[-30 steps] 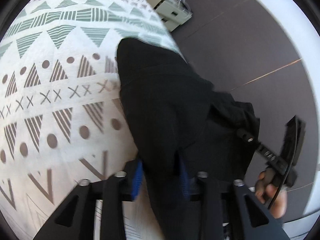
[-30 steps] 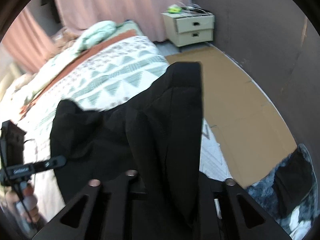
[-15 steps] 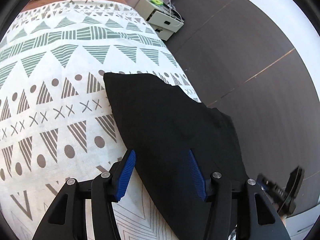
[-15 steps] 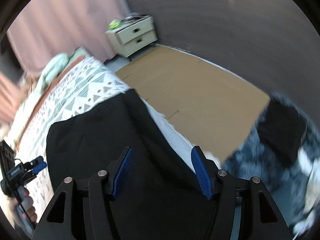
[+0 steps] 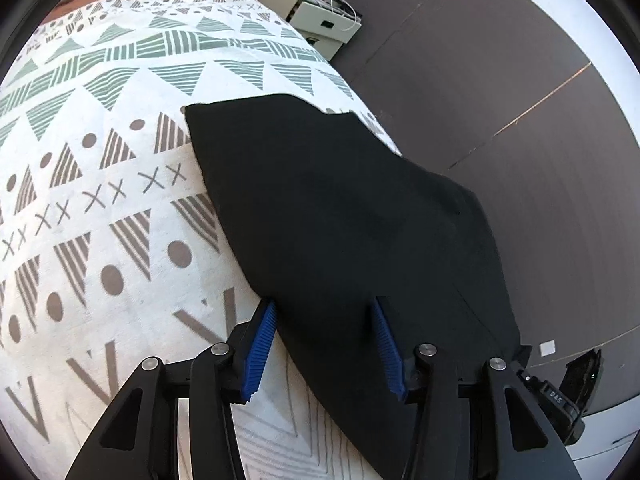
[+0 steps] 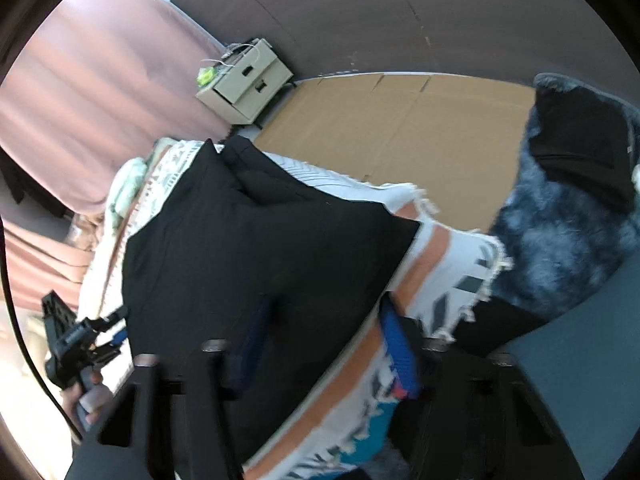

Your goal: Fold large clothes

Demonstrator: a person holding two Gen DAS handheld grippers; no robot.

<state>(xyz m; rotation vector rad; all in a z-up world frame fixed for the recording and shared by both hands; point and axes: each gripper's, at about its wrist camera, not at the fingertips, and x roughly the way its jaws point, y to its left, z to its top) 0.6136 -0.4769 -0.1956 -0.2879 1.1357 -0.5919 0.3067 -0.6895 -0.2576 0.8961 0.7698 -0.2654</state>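
Holding both grippers open, left gripper (image 5: 324, 336) and right gripper (image 6: 328, 344), I worry the black garment (image 5: 340, 216) slides off the bed's (image 5: 100, 160) edge.

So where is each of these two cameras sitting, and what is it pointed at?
Left wrist: sits on the left gripper, looks down along its blue pads at the black garment on the patterned bedspread; its own fingers show, and part of the other gripper at the lower right edge.
Right wrist: sits on the right gripper, tilted, looks across the garment's other end toward the curtain and cardboard floor; own fingers show, plus a hand with the left gripper.
Shared: garment, bedspread, nightstand.
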